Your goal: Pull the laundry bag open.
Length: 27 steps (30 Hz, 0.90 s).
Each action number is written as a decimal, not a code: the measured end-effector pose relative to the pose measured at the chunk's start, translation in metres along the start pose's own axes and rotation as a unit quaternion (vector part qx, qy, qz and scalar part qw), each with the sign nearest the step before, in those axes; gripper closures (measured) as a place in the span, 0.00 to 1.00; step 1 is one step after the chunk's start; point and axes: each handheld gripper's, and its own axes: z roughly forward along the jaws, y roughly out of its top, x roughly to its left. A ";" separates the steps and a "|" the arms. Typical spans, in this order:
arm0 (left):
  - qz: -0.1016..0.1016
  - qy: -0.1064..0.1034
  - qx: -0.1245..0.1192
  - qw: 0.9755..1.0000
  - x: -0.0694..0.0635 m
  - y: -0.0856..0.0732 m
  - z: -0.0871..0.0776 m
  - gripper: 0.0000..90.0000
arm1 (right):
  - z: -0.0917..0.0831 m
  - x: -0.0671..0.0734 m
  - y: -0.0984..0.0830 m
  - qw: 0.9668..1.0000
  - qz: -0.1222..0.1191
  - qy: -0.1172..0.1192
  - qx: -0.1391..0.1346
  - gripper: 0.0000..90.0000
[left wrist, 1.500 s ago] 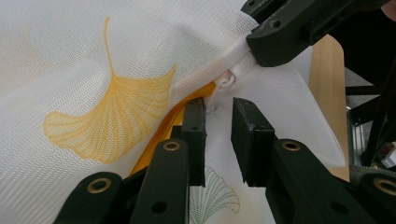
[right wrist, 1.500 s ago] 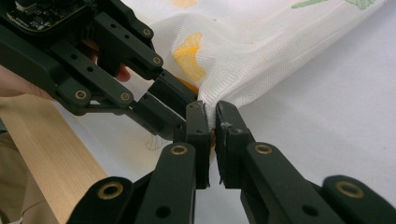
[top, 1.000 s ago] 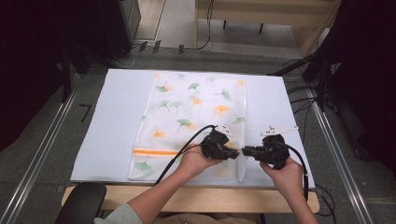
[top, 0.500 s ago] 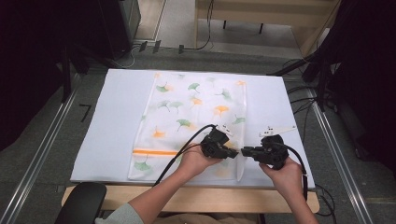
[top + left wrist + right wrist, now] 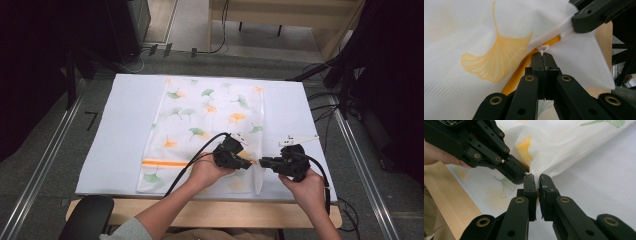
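Note:
A white mesh bag [image 5: 210,115] printed with ginkgo leaves lies flat on the table, an orange zipper [image 5: 162,163] running along its near end. My left gripper [image 5: 250,163] is at the bag's near right corner. In the left gripper view it [image 5: 544,58] is shut on the small white zipper pull [image 5: 543,48]. My right gripper [image 5: 263,162] faces it from the right. In the right gripper view it [image 5: 537,180] is shut on the bag's edge beside the zipper end, lifting the mesh [image 5: 564,147] slightly. The two sets of jaws almost touch tip to tip.
A white sheet [image 5: 120,125] covers the table, with a wooden strip [image 5: 225,212] along its near edge. Metal rails [image 5: 45,165] run down both sides. Cables [image 5: 325,110] lie off the right side, and a black chair part [image 5: 87,217] sits at the lower left.

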 end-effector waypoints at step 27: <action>-0.002 0.006 0.015 1.000 0.010 -0.009 -0.013 1.00 | -0.002 -0.004 -0.002 1.000 0.004 -0.002 -0.003 0.96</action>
